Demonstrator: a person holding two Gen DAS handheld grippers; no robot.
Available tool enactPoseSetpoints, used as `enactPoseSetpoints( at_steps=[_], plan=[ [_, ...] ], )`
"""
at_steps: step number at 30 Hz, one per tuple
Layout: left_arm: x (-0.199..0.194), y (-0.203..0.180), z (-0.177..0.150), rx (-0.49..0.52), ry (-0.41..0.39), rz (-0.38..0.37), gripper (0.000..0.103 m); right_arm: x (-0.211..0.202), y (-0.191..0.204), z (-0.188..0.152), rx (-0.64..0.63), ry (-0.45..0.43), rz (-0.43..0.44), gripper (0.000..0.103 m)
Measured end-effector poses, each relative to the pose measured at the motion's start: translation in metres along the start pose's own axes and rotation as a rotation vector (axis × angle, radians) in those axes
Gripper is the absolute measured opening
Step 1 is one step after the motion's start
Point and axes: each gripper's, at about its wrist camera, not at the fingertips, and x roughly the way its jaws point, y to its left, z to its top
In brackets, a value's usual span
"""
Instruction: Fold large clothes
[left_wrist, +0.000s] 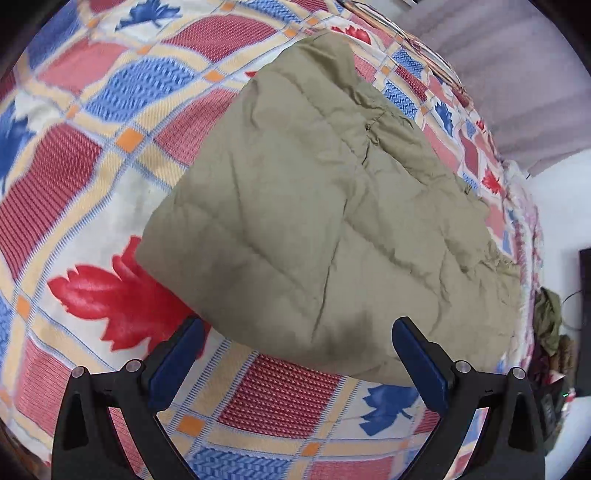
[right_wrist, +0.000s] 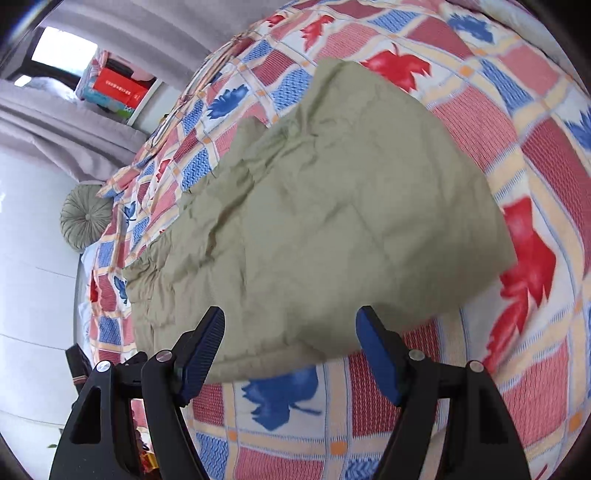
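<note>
Blue-padded jaws of the left gripper (left_wrist: 295, 336) spread wide just above the near hem of the olive quilted jacket (left_wrist: 317, 206), clamped on nothing; pads to either side of that hem, not pressing on it. Same story at the right gripper (right_wrist: 290, 325): jaws parted, nothing caught between, near edge of the jacket just beyond the tips.

Jacket lying flat on the patterned bedspread (left_wrist: 92, 155), already doubled into a thick, roughly rectangular pad, one crumpled, gathered edge trailing toward the side of the bed nearest the grey curtain (right_wrist: 66, 122). Looks puffy and light, soft throughout, no stiffness to hold a crease; shell fabric smooth and probably slippery, so liable to spring back or slide open once let go. Best taken at the two near corners of the hem, pinching all layers together well in from the edge, then lifted and carried over evenly.

Farther out from the jacket: round tufted cushion (right_wrist: 86, 216) beyond the gathered edge, stacked boxes (right_wrist: 118, 88) by the curtain, heap of dark clothes (left_wrist: 550, 325) off the bed's side.
</note>
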Motion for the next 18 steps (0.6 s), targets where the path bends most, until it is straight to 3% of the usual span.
enactPoseSetpoints(
  at_steps=[4, 10, 18],
  plan=[
    [0.013, 0.024, -0.017, -0.08, 0.026, -0.125, 0.102, 0.009, -0.035, -0.014, 0.127, 0.019, 0.019, 0.081],
    [0.045, 0.028, -0.014, -0.095, 0.028, -0.156, 0.102, 0.045, -0.077, -0.019, 0.311, 0.049, 0.119, 0.081],
    [0.069, 0.013, 0.022, -0.103, -0.024, -0.156, 0.102, 0.079, -0.07, 0.006, 0.311, 0.042, 0.191, 0.079]
  ],
)
